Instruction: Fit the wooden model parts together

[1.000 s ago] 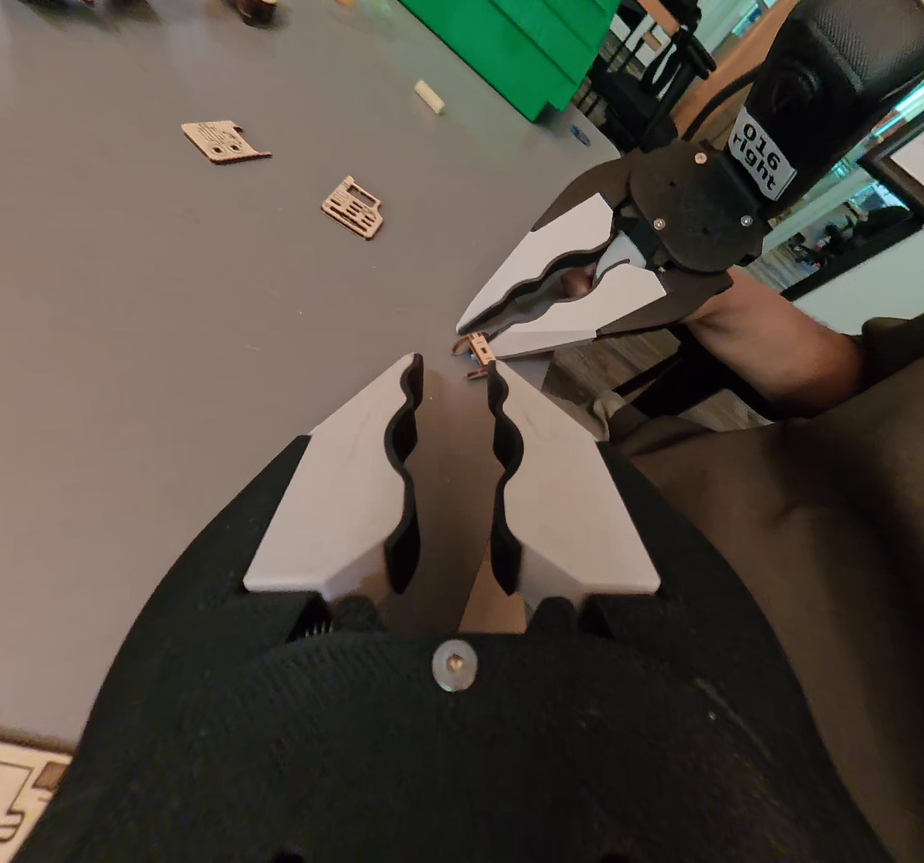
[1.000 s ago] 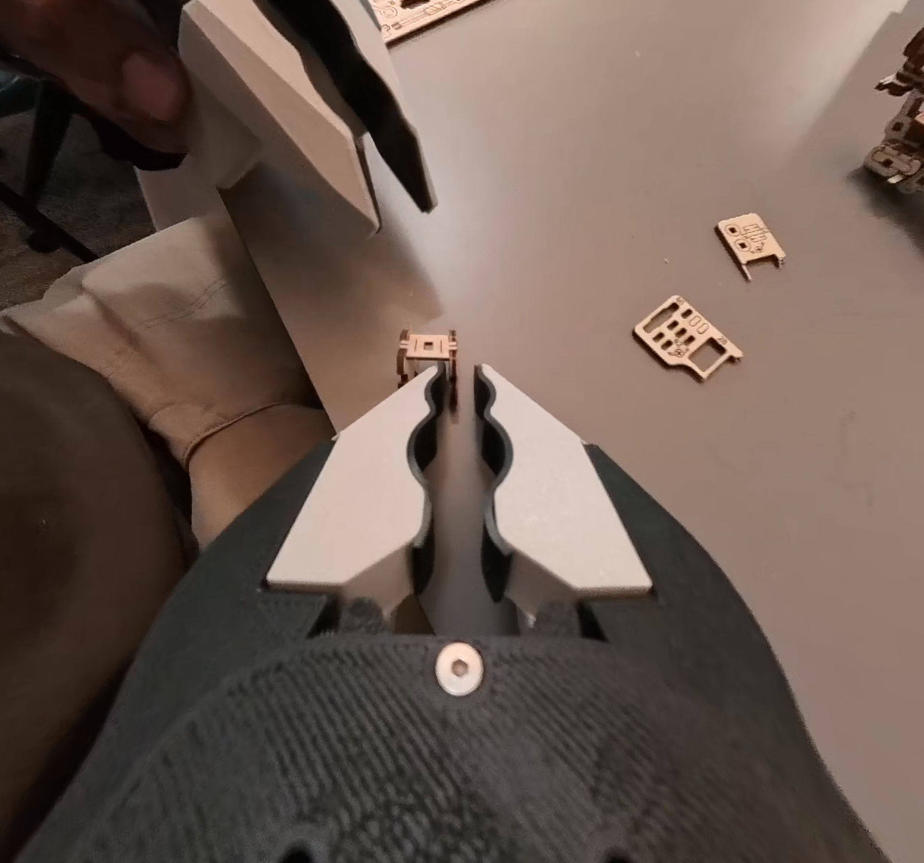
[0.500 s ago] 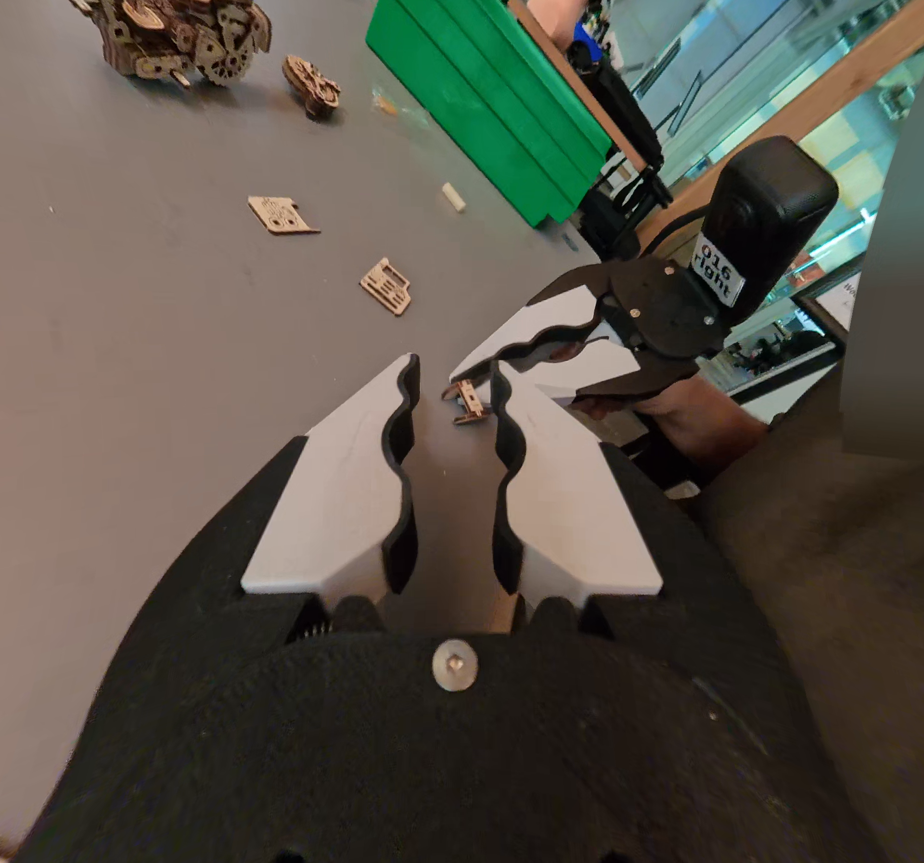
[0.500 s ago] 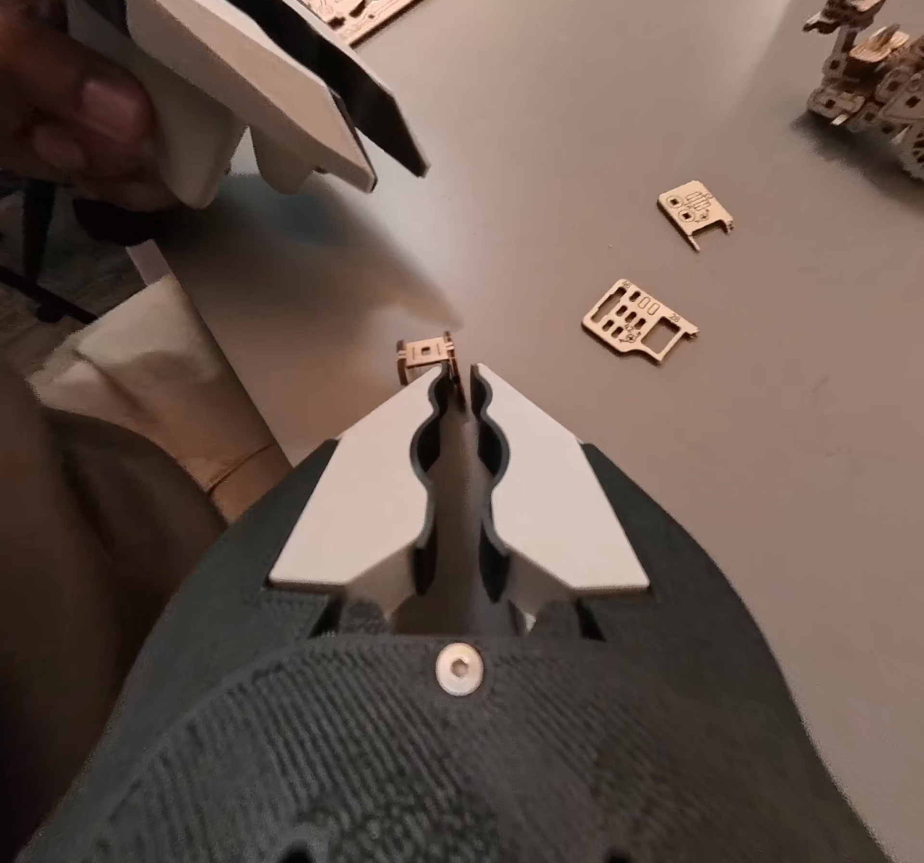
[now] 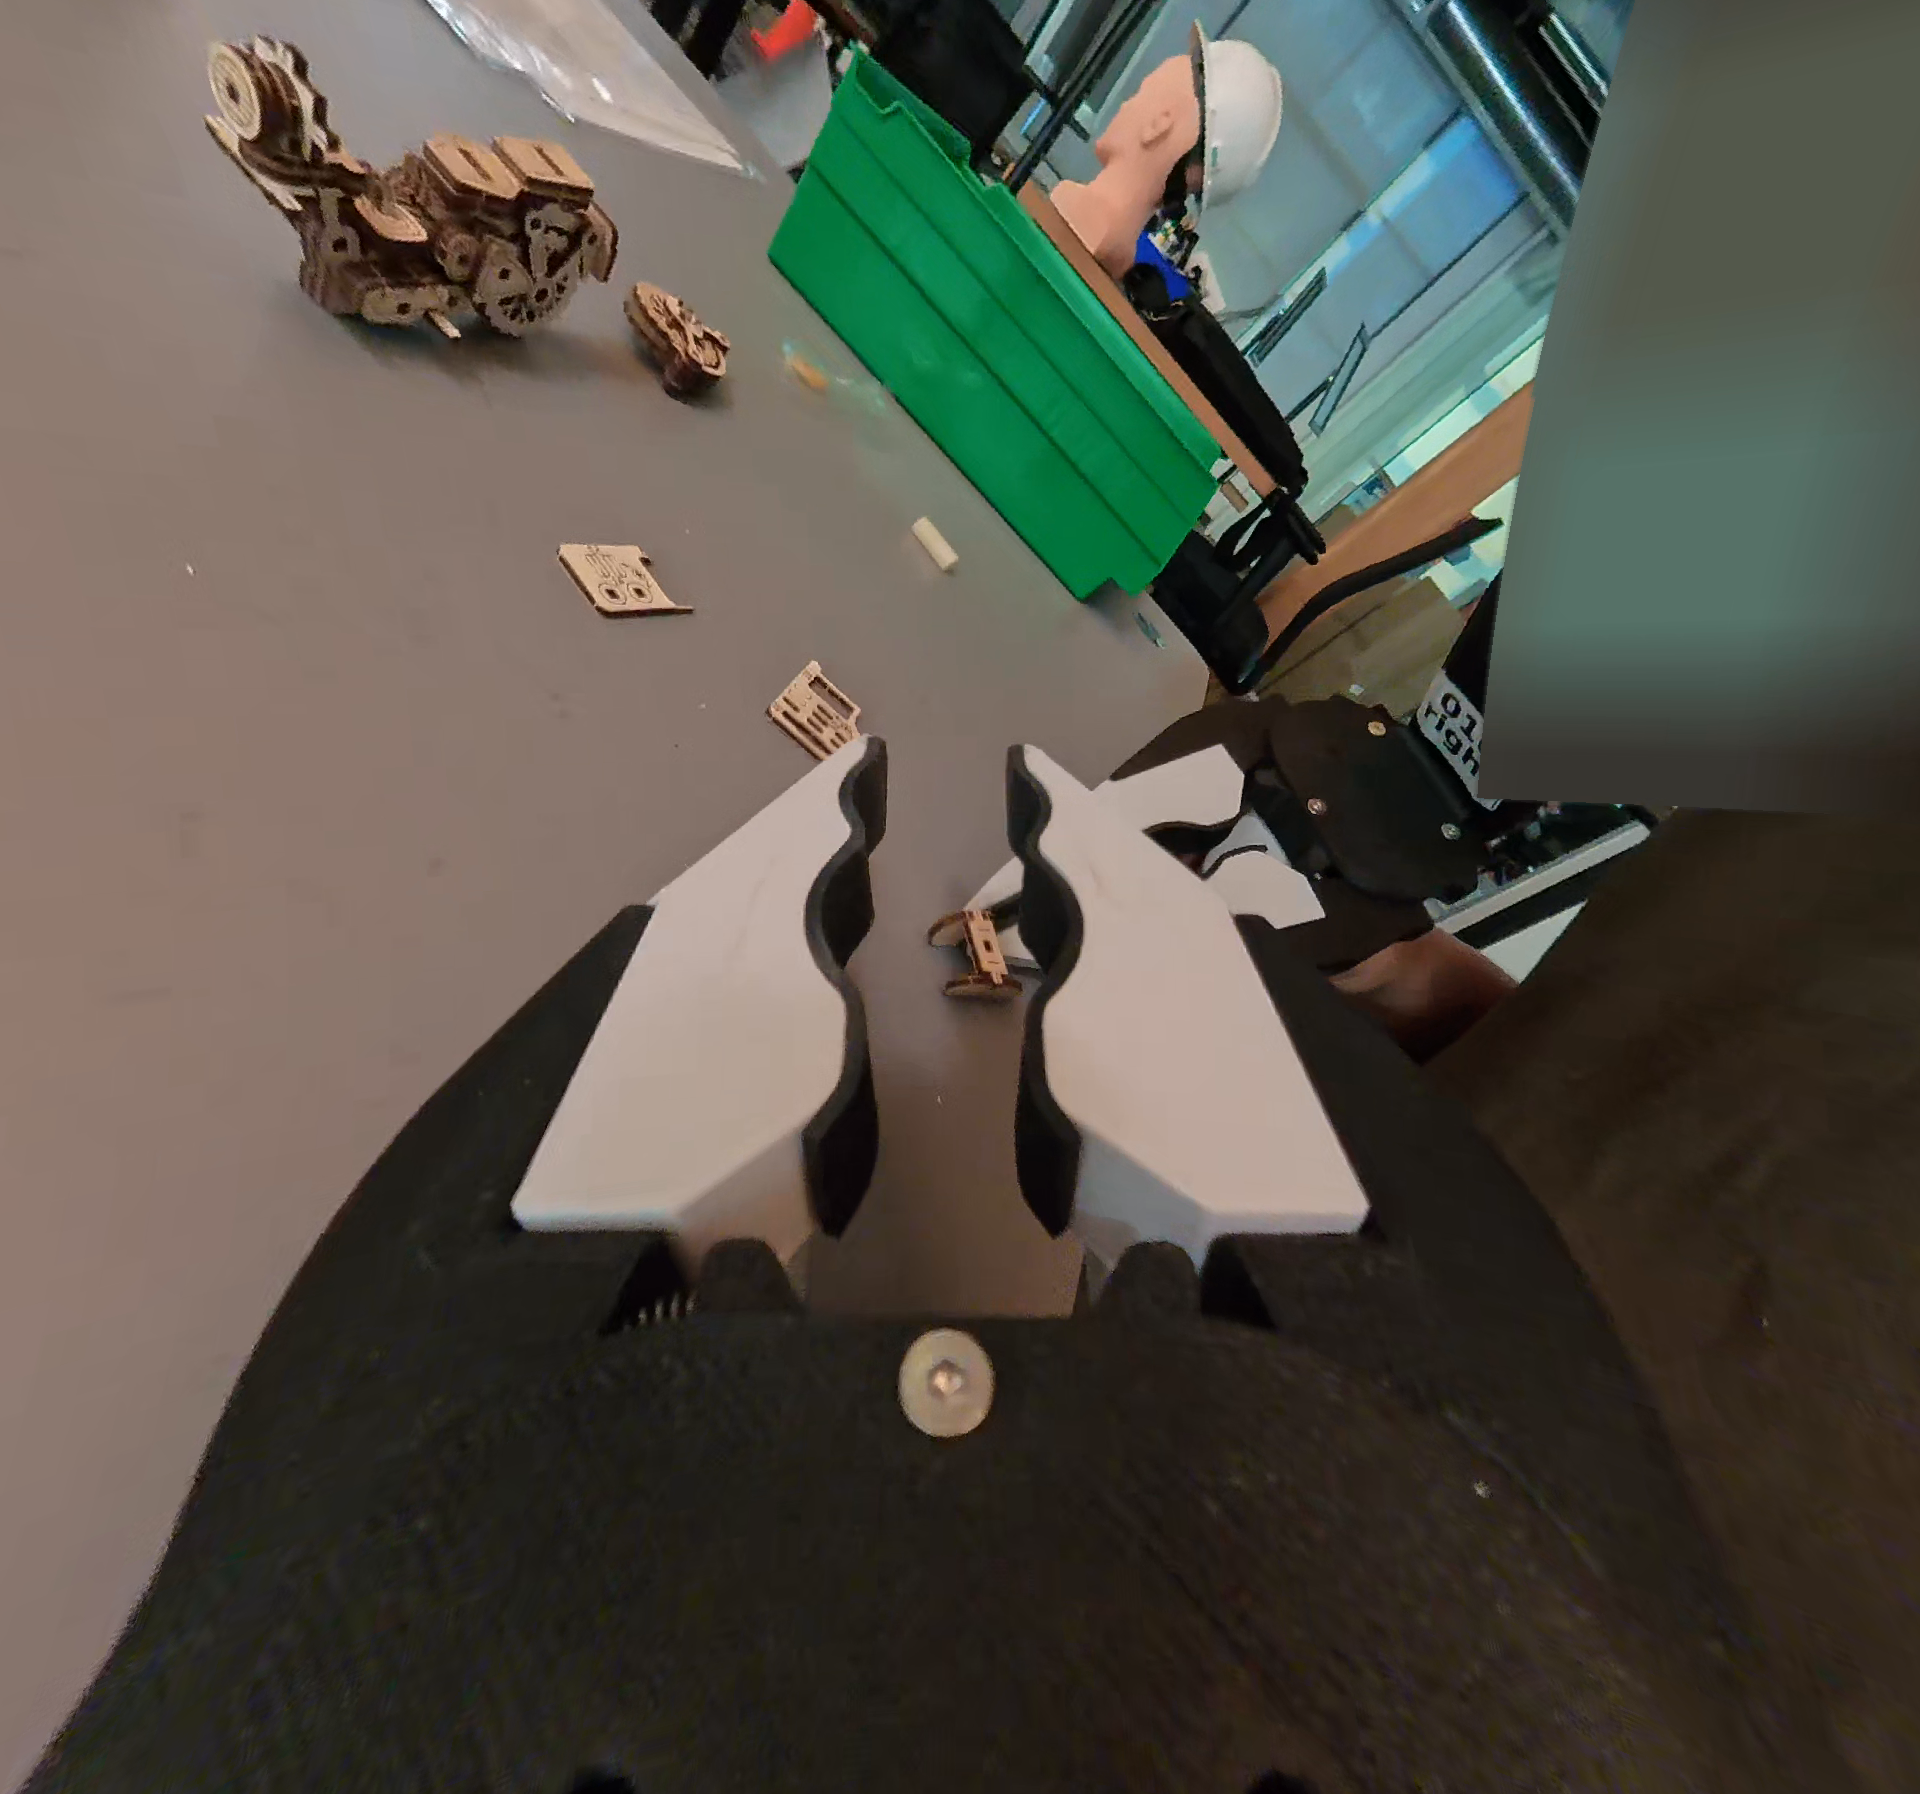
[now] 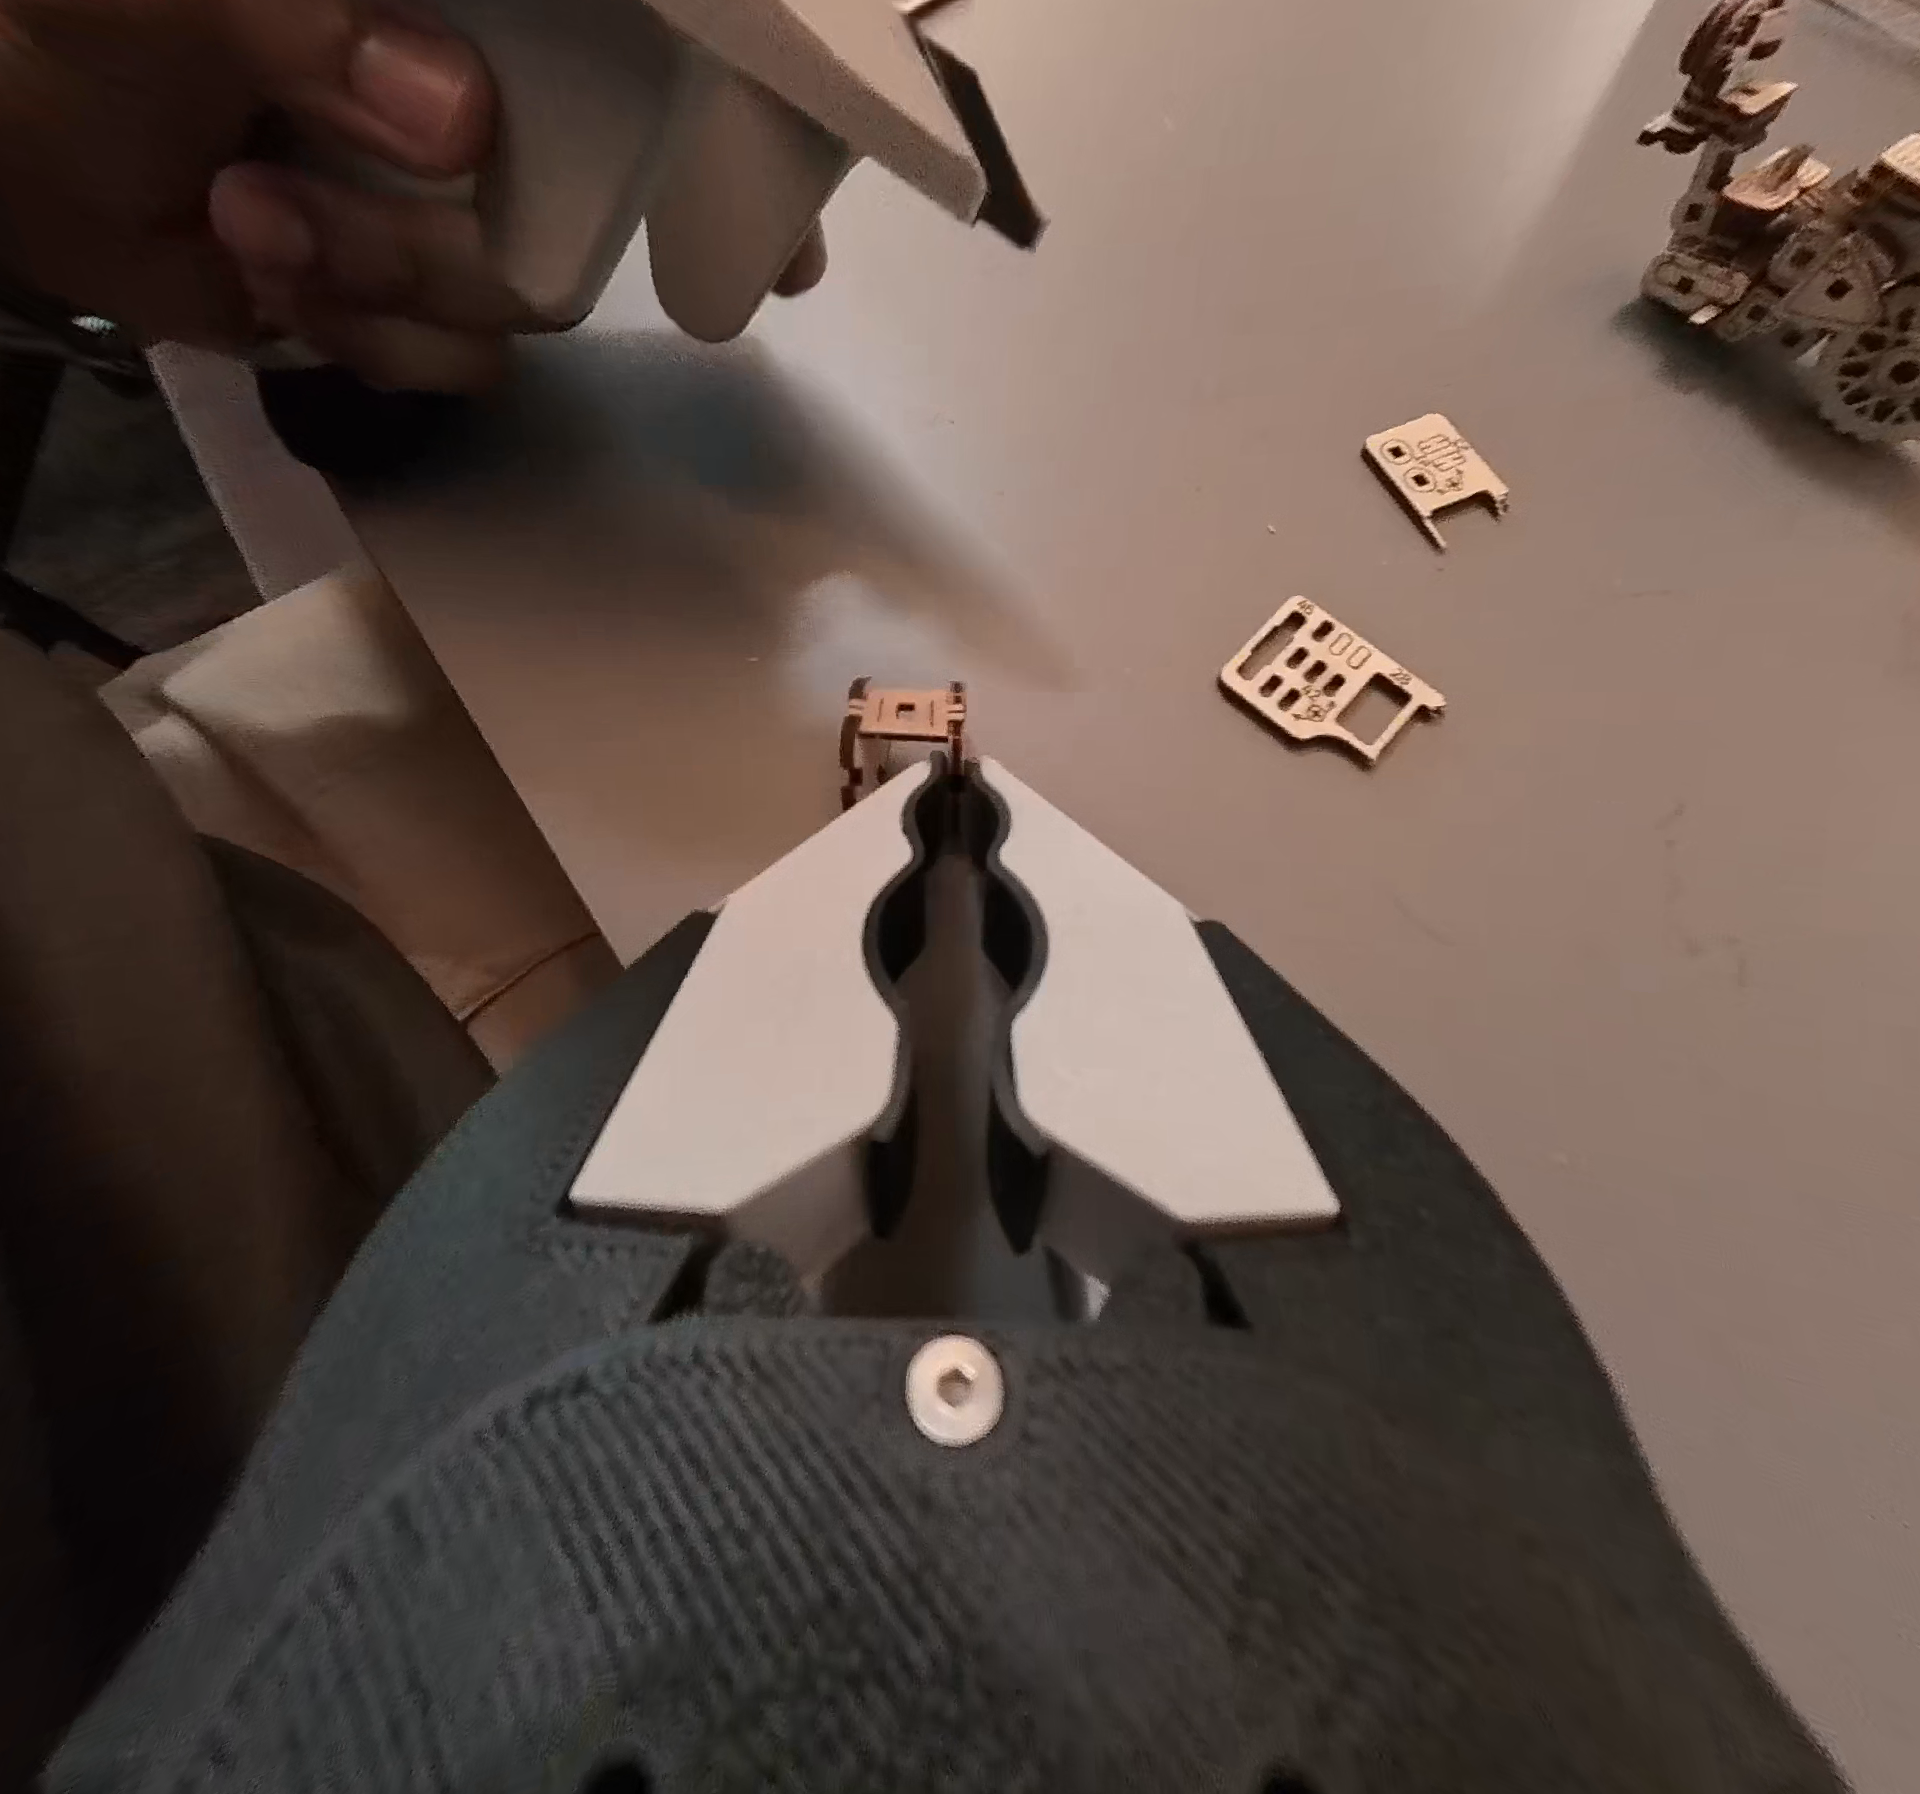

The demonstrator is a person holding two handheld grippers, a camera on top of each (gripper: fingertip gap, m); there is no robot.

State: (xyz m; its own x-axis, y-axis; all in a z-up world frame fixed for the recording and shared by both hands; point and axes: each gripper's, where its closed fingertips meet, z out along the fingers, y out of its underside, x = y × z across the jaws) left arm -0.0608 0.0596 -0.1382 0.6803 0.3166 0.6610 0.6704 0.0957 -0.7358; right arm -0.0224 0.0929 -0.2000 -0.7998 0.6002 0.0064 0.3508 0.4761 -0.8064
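Note:
A small wooden box-like part (image 6: 902, 721) stands near the table's front edge. My right gripper (image 6: 954, 770) is shut on a thin tab of it. In the left wrist view the same part (image 5: 977, 955) shows through the gap between my left gripper's fingers, with the right gripper's white fingers (image 5: 1174, 799) coming in from the right. My left gripper (image 5: 948, 765) is open and empty, held above the part. One of its fingers (image 6: 831, 61) shows at the top left of the right wrist view, with a hand behind it.
Two flat wooden pieces (image 6: 1330, 684) (image 6: 1439, 471) lie to the right on the grey table (image 6: 1351, 1017). An assembled wooden model (image 5: 436, 227) and a small wheel assembly (image 5: 677, 336) stand farther back. A green bin (image 5: 987, 342) and a small white cylinder (image 5: 933, 544) are at the far right. The grippers' ends are close to 8 cm from one another.
My right gripper has closed from slightly open onto the small part's tab. My left gripper has come over the part, which now shows between its fingers.

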